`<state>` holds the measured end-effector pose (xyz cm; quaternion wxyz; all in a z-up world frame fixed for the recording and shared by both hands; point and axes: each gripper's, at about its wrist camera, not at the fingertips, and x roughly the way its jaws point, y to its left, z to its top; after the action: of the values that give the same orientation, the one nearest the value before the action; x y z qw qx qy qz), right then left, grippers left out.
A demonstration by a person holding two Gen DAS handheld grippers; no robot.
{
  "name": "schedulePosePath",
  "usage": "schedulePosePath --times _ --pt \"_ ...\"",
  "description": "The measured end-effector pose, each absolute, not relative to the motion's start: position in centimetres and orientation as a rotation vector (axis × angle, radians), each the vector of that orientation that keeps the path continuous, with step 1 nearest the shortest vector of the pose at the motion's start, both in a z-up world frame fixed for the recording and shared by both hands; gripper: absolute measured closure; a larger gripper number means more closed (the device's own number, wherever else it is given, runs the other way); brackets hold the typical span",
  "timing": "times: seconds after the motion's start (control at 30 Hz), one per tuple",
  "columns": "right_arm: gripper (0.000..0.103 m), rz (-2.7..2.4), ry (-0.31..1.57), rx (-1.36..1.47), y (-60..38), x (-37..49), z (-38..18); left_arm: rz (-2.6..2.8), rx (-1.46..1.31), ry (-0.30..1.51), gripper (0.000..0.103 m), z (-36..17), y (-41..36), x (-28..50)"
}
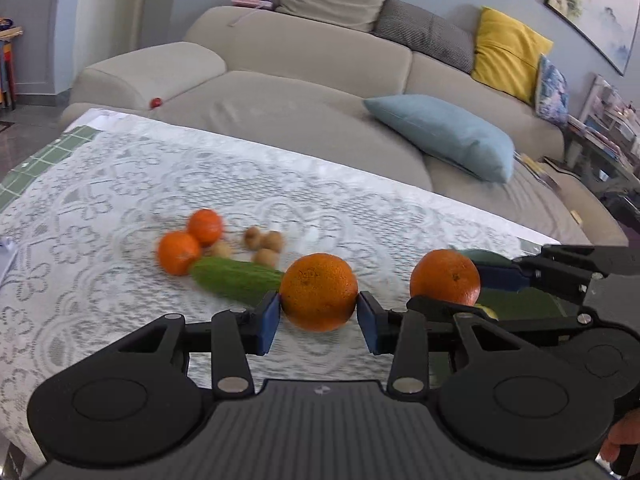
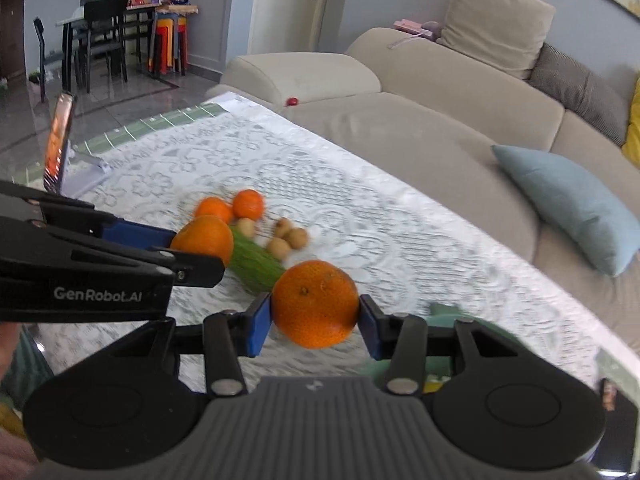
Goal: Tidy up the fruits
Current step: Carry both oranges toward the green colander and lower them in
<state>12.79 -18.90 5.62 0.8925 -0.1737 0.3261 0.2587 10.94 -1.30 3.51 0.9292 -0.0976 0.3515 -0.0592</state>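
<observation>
Gripping an orange in each gripper.
Left gripper [image 1: 319,309] clamps one orange [image 1: 319,291]; right gripper [image 2: 315,322] clamps another [image 2: 315,303], above the tablecloth [image 1: 100,184].

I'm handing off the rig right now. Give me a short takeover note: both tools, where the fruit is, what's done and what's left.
Left tool: shut on an orange, held above the lace tablecloth.
Right tool: shut on another orange, also lifted.
On the cloth: two small oranges, a green cucumber, a few small brown fruits.
Done: both big oranges picked up.
Left: place them, then sort the rest. A green container sits under the right tool; its contents are mostly hidden.
</observation>
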Motion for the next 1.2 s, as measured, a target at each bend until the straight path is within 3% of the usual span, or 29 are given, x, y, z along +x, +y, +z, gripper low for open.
schedulePosePath --times 0.5,1.07,1.17,1.2 --pt "0.059 0.428 0.786 -0.435 -27.5 14.2 5.7 -0.291 -0.233 0.799 0.056 4.1 -9.2 13.1" --pt "0.059 0.368 0.903 -0.503 -29.2 17.0 1.8 -0.309 -0.145 0.908 0.057 1.5 -12.7 15.8" --pt "0.059 0.365 0.925 -0.502 -29.4 17.3 1.2 -0.294 -0.102 0.908 0.063 1.4 -13.2 15.9" --pt "0.059 0.366 0.931 -0.504 -29.4 17.4 1.1 -0.29 -0.096 0.912 0.069 1.3 -13.3 16.0"
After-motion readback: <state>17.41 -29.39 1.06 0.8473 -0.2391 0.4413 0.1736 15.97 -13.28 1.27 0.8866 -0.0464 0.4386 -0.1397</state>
